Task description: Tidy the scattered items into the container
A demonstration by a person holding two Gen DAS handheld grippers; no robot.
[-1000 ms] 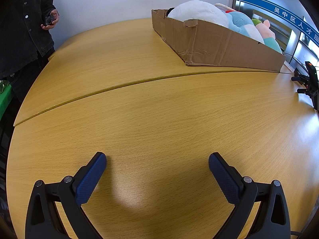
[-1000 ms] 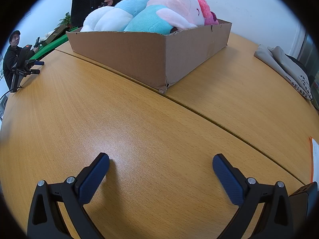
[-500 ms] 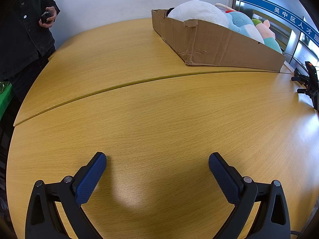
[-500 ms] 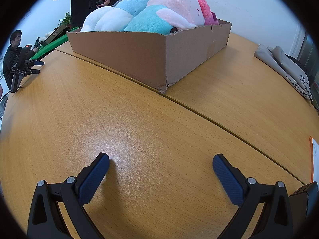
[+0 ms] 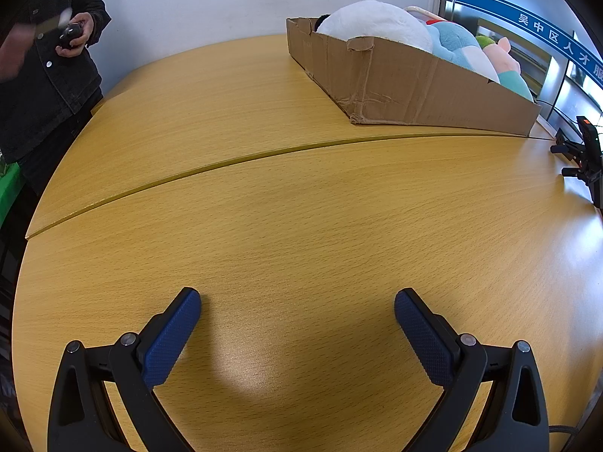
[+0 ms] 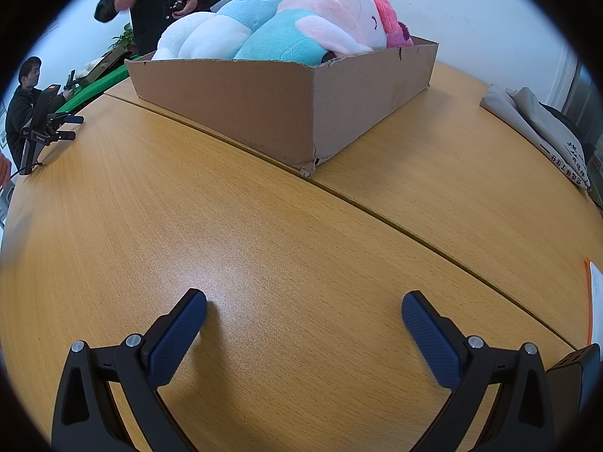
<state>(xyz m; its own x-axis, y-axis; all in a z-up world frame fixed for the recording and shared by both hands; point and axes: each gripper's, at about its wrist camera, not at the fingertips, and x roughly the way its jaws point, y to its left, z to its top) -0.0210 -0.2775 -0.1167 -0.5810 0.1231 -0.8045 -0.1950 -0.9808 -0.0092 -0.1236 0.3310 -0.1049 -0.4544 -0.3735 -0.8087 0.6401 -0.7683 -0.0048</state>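
**Both tongs spread wide and empty; toys in box**

Left gripper [image 5: 297, 303]: blue pads [image 5: 171, 341] fully apart, nothing between them, only bare wooden table [image 5: 301, 207] beneath; cardboard box [image 5: 407, 88] lies well ahead and to the right, beyond the table seam.

Right gripper [image 6: 303, 305]: pads [image 6: 431, 342] likewise wide apart and holding nothing; the same cardboard box [image 6: 271, 103] sits ahead, slightly left, its corner at the seam.

Plush toys [image 6: 286, 26] are piled inside the box, rising above its rim; white, blue and pink bodies press together.
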